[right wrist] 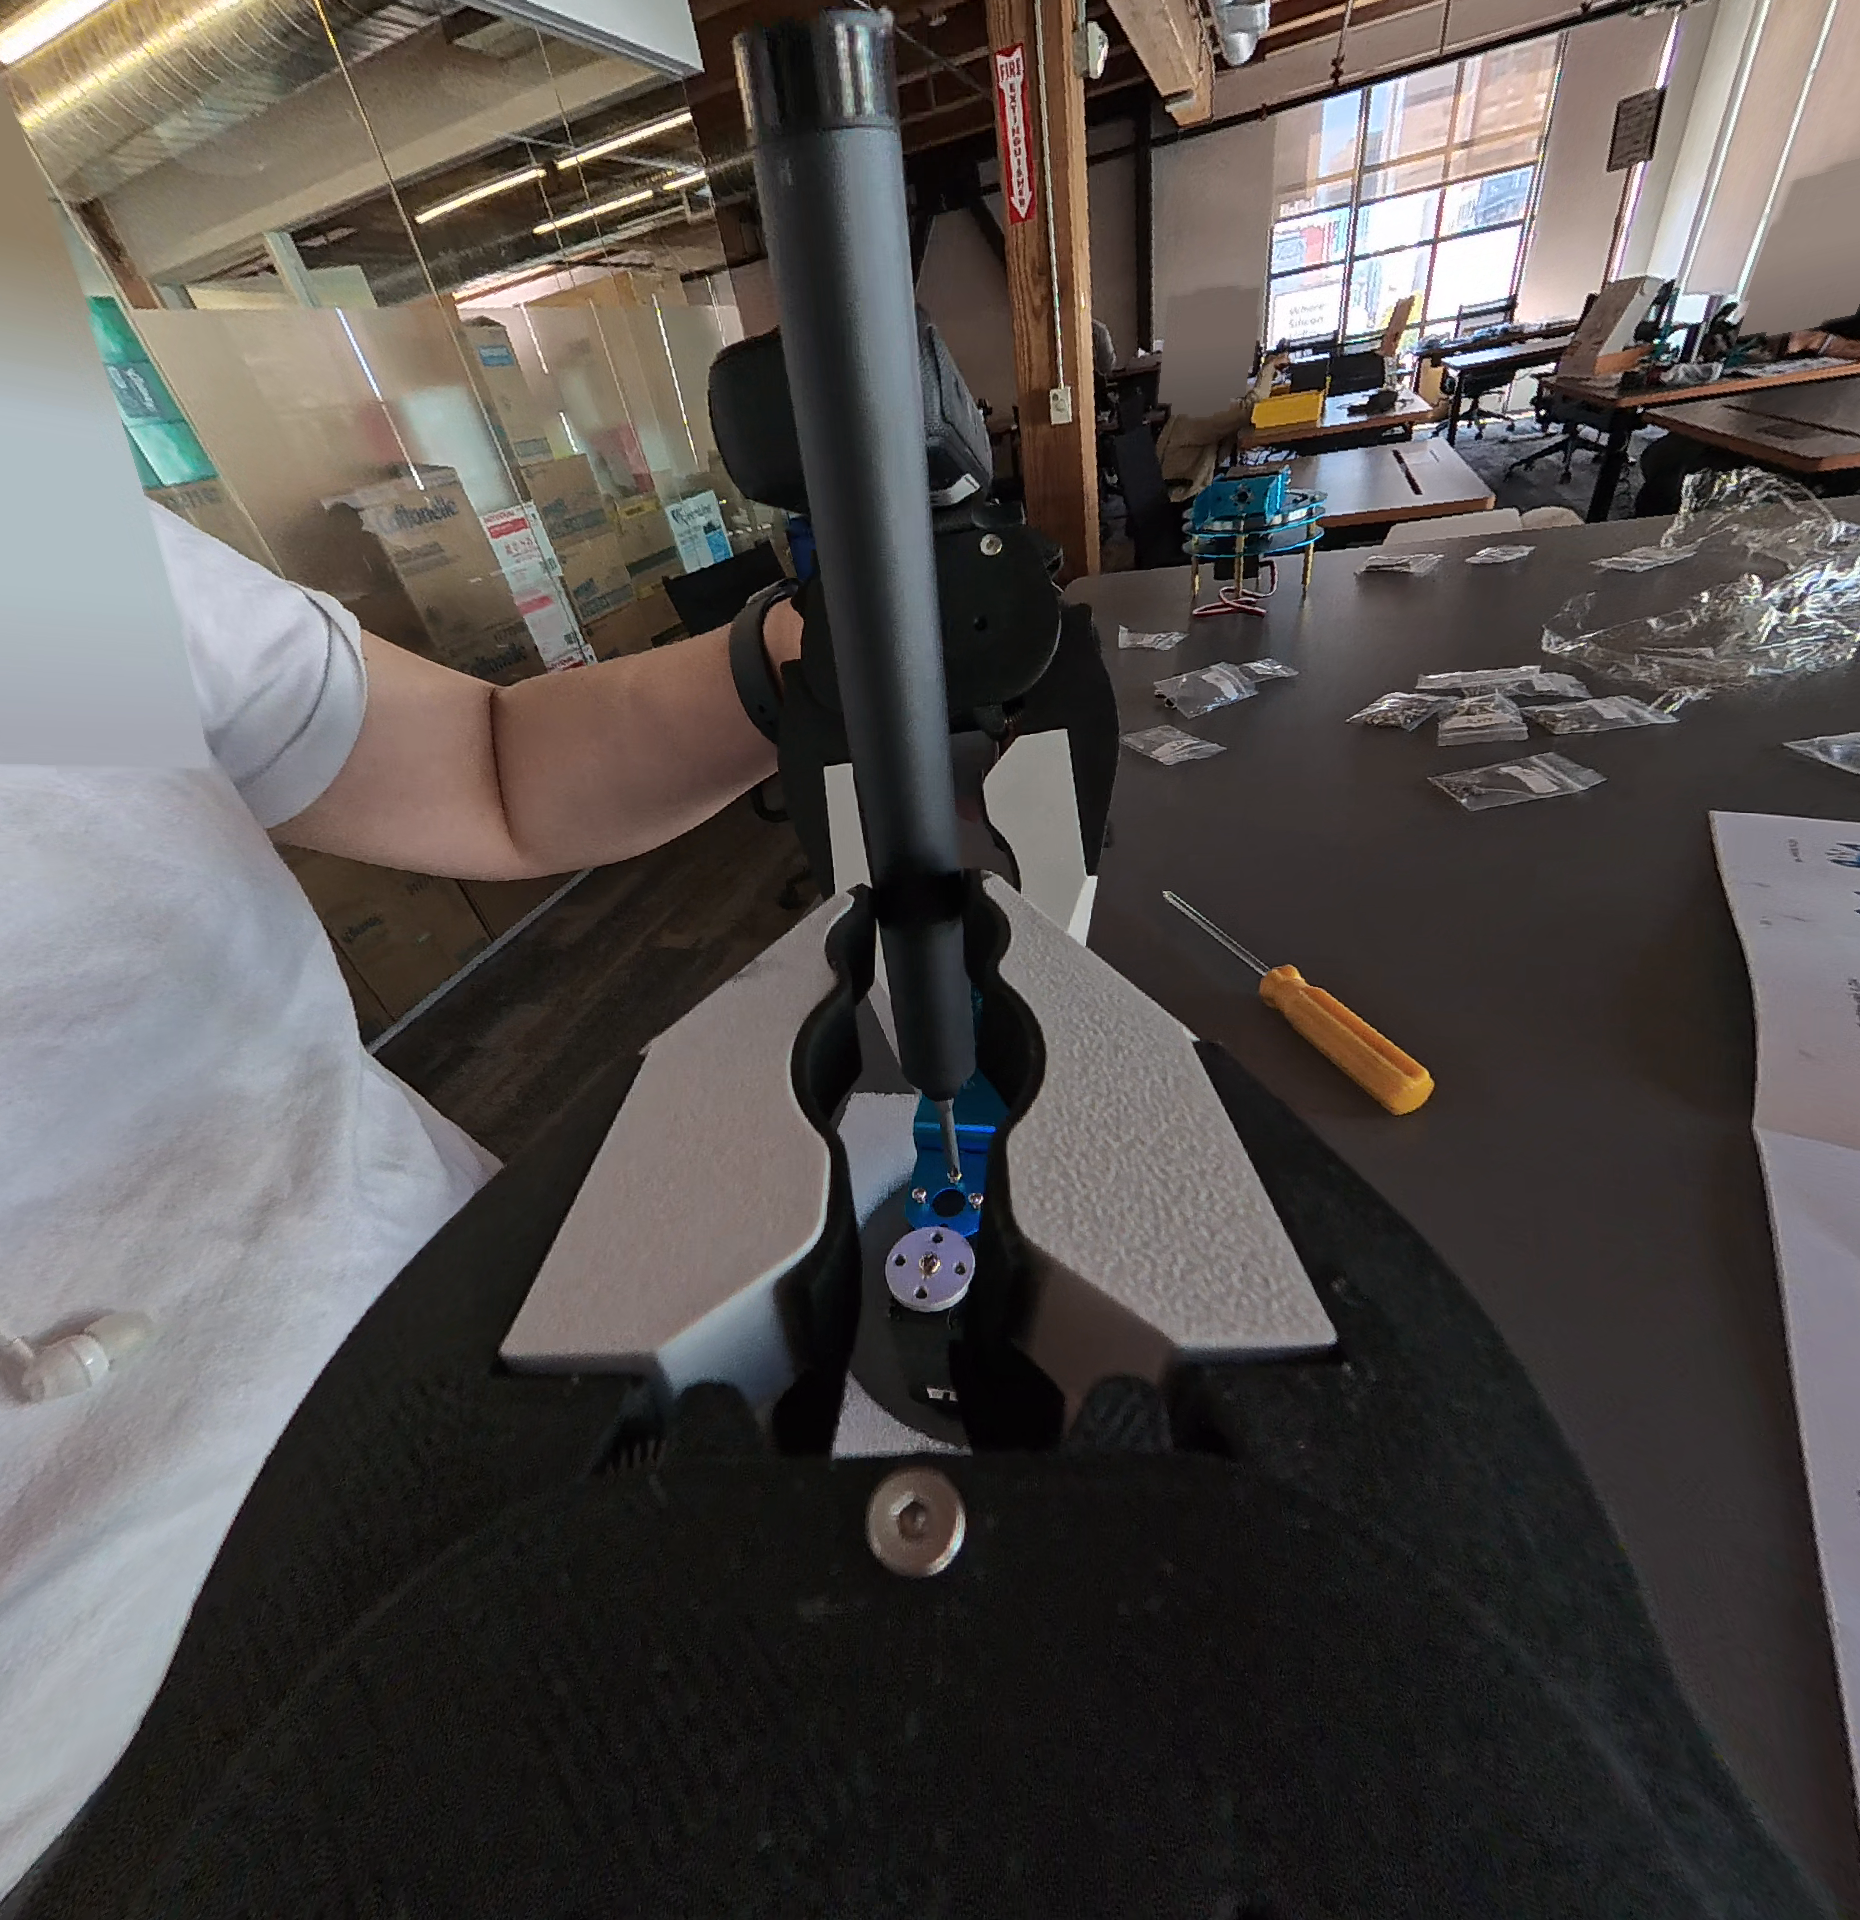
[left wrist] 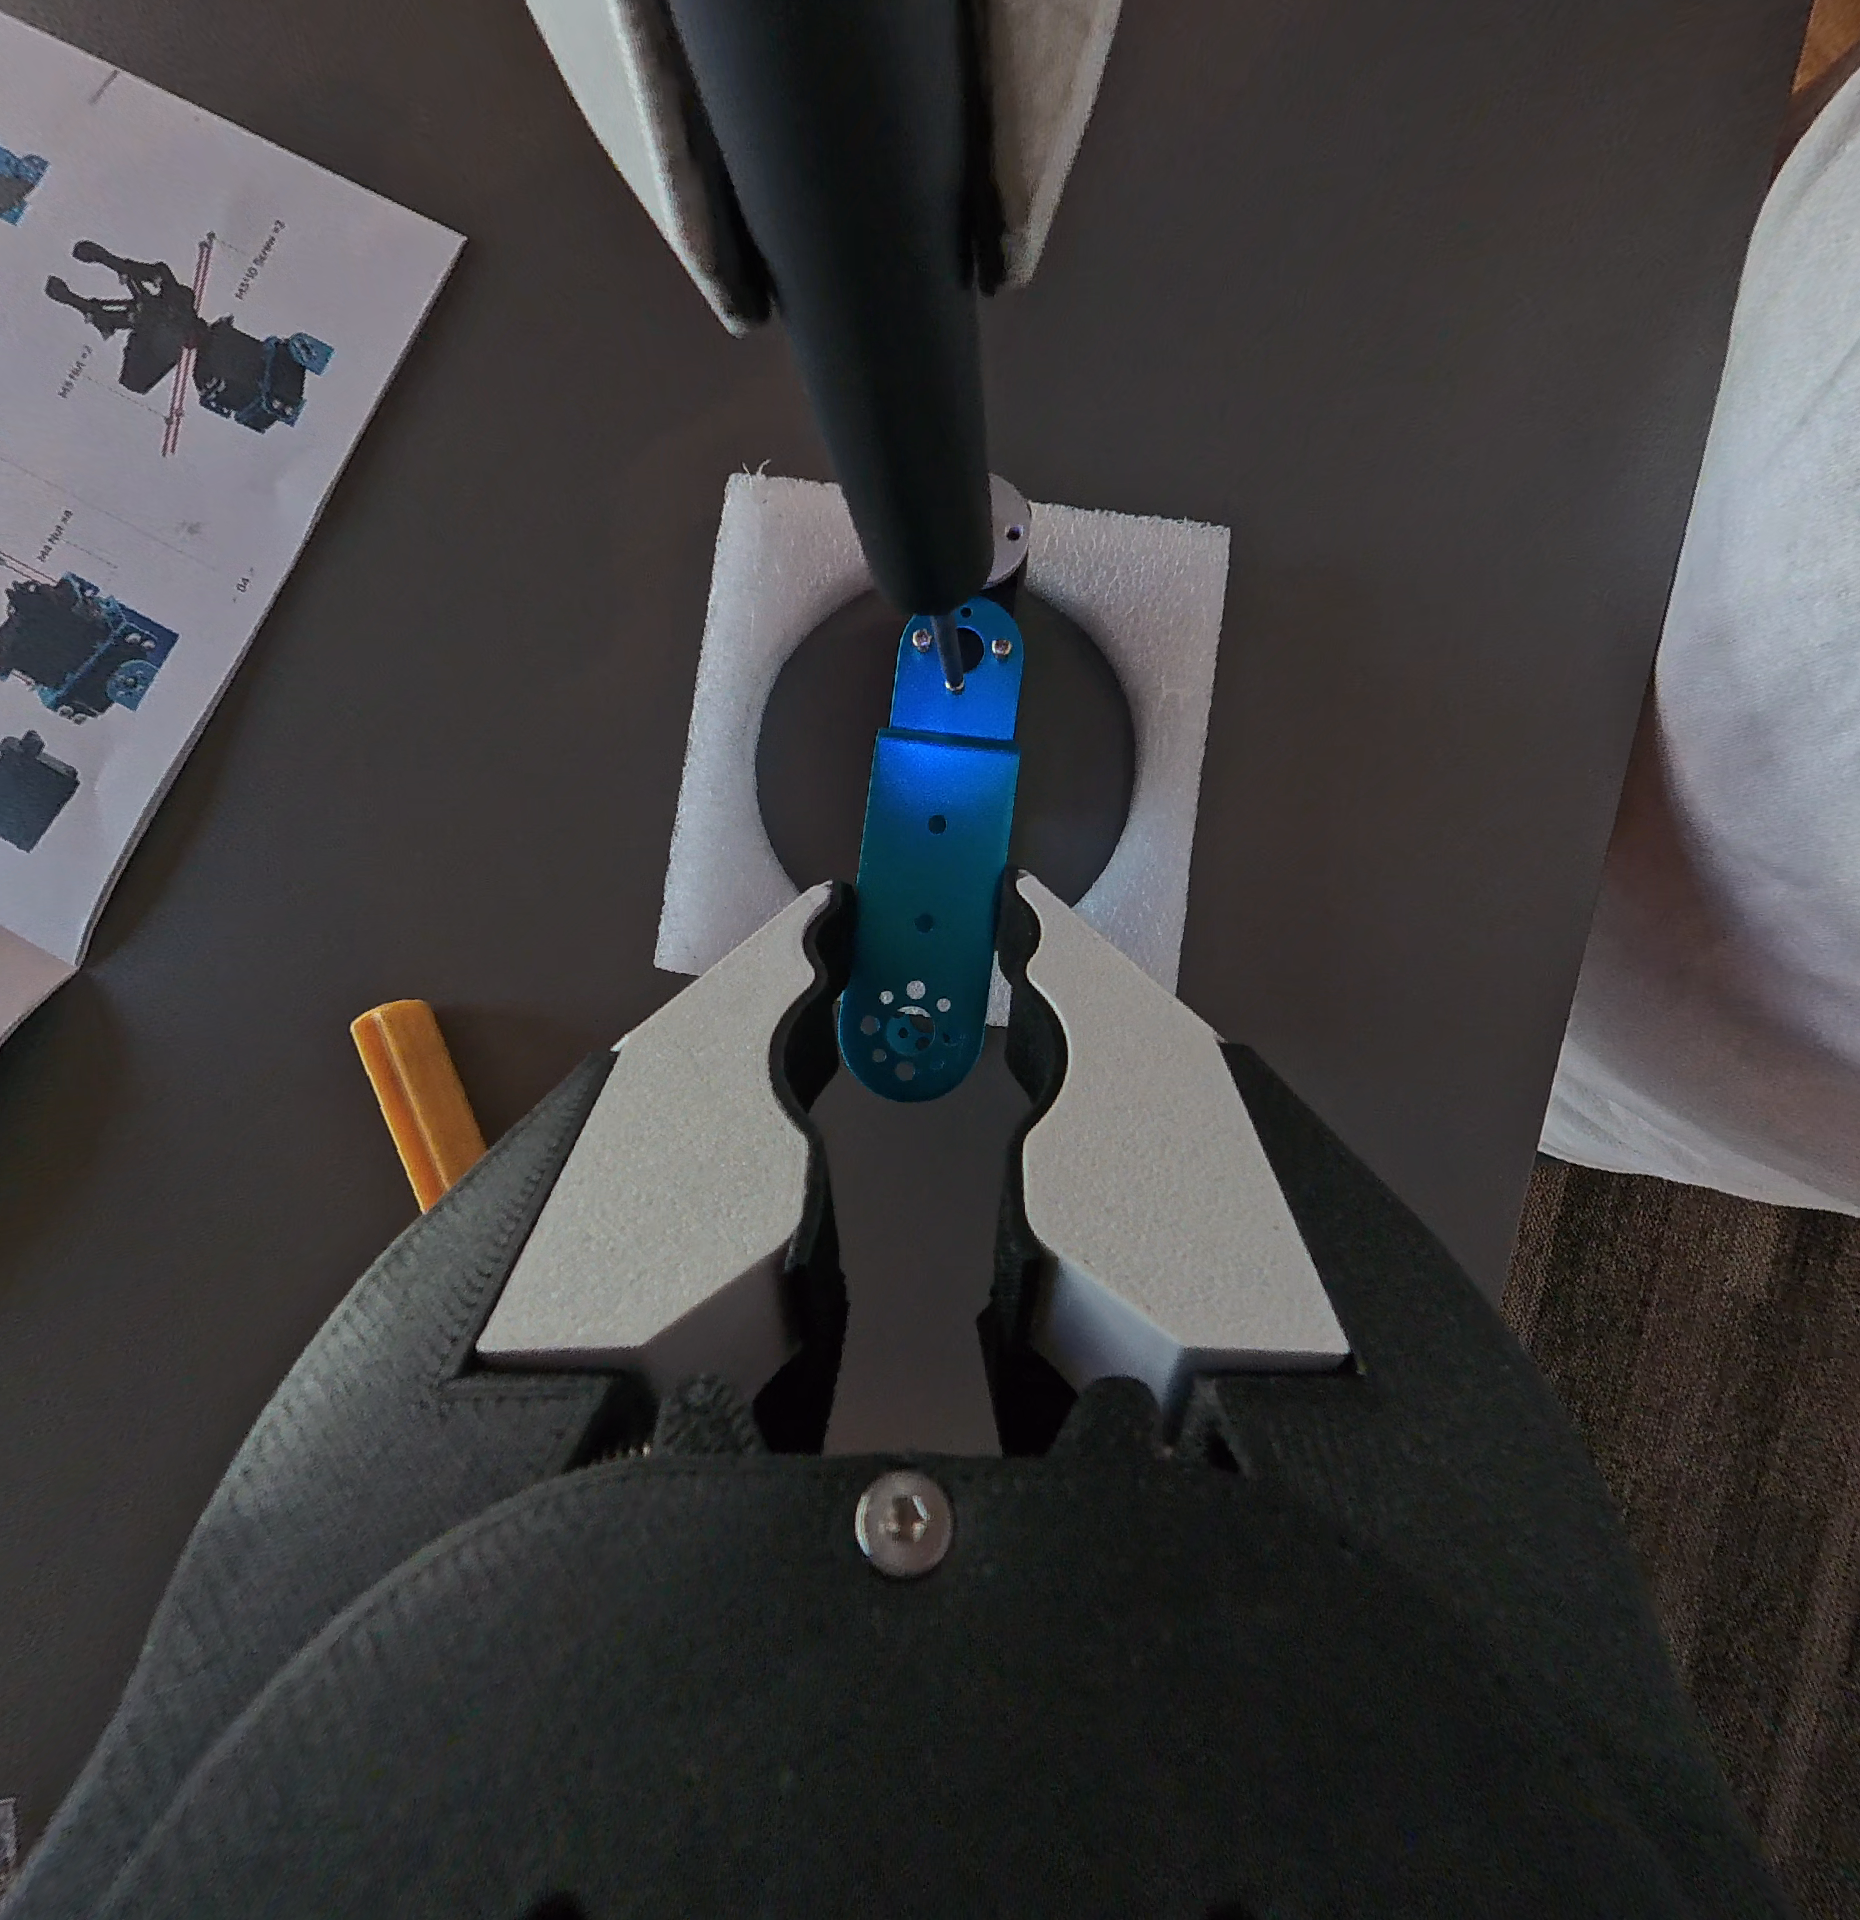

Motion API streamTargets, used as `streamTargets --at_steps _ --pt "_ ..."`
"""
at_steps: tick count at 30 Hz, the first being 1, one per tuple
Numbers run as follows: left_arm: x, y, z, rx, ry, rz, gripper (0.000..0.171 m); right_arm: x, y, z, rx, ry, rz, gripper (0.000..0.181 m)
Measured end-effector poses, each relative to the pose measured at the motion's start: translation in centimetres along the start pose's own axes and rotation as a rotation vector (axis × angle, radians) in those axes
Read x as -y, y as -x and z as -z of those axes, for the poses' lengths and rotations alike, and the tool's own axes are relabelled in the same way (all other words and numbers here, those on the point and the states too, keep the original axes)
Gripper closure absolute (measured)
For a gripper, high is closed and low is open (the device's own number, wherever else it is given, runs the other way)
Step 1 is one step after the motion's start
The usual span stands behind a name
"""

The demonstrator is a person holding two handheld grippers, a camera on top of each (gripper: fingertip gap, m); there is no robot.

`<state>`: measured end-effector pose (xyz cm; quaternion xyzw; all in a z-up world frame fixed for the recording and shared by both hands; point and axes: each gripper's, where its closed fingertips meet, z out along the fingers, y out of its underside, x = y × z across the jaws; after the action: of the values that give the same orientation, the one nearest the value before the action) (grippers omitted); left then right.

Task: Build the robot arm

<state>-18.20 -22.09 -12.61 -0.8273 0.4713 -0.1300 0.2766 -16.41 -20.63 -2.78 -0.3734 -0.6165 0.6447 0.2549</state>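
Observation:
My left gripper (left wrist: pixel 921 914) is shut on a blue metal bracket (left wrist: pixel 936 831) and holds it over a white foam pad (left wrist: pixel 1165 644) with a round hole. My right gripper (right wrist: pixel 921 914) is shut on a dark pen-shaped electric screwdriver (right wrist: pixel 864 520). Its thin bit rests on a small screw (left wrist: pixel 954 687) at the far end of the bracket, which also shows in the right wrist view (right wrist: pixel 947 1184). A round silver disc with holes (right wrist: pixel 928 1270) sits beside that end of the bracket. The screwdriver (left wrist: pixel 884 312) comes down from above in the left wrist view.
A printed instruction sheet (left wrist: pixel 126 499) lies at the left. A yellow-handled screwdriver (right wrist: pixel 1341 1039) lies on the dark table (right wrist: pixel 1477 935). Several small bags of parts (right wrist: pixel 1508 779), crumpled clear plastic (right wrist: pixel 1736 603) and a blue round assembly (right wrist: pixel 1253 520) sit farther back. A person's white shirt (left wrist: pixel 1757 727) is at the table edge. The grippers' ends are close to 10 cm from one another.

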Motion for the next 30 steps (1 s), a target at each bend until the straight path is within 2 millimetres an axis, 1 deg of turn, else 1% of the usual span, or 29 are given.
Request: streamTargets --at_steps 6,11,15,17,30 --pt "0.0 0.0 0.0 -0.005 -0.004 -0.002 0.144 -0.1 0.9 -0.3 0.052 -0.005 0.032 0.165" --pt "0.1 -0.2 -0.1 -0.016 -0.006 -0.006 0.144 -0.2 1.3 -0.5 0.096 -0.017 -0.005 0.165" --pt "0.1 -0.2 -0.1 -0.016 -0.003 -0.012 0.144 -0.1 0.8 -0.5 0.07 -0.023 -0.007 0.165" --pt "0.1 -0.2 -0.1 -0.017 -0.006 -0.01 0.144 -0.1 0.8 -0.4 0.083 -0.029 -0.037 0.165" --pt "0.2 -0.2 -0.1 -0.021 -0.012 0.006 0.143 0.0 0.6 -0.2 0.084 -0.068 -0.034 0.165"
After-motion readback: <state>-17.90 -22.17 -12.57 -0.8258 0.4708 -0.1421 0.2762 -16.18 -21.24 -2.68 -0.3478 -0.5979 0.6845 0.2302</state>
